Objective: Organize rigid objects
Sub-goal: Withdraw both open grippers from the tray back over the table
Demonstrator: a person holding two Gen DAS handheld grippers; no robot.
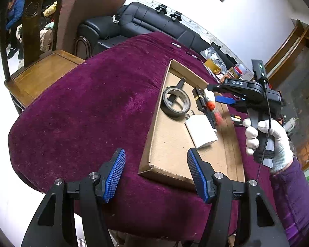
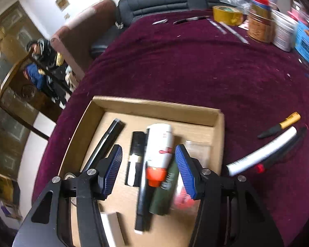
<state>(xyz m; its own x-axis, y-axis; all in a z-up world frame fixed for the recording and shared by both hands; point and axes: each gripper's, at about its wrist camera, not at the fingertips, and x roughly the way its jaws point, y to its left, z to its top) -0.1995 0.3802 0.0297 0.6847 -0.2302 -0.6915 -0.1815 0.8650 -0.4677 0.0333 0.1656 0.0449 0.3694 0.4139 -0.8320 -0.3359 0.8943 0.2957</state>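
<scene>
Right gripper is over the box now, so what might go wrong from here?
1. The white bottle lies loose across other items between the open right gripper; a nudge may roll it off them.
2. The cardboard box is crowded, so lowering risks knocking the tape roll.
3. The right wrist view is blurred, making aim uncertain.

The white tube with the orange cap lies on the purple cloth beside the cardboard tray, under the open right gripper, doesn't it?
Not quite: the white tube lies inside the cardboard tray, not on the purple cloth. The right wrist view shows it there, under the open right gripper.
</scene>
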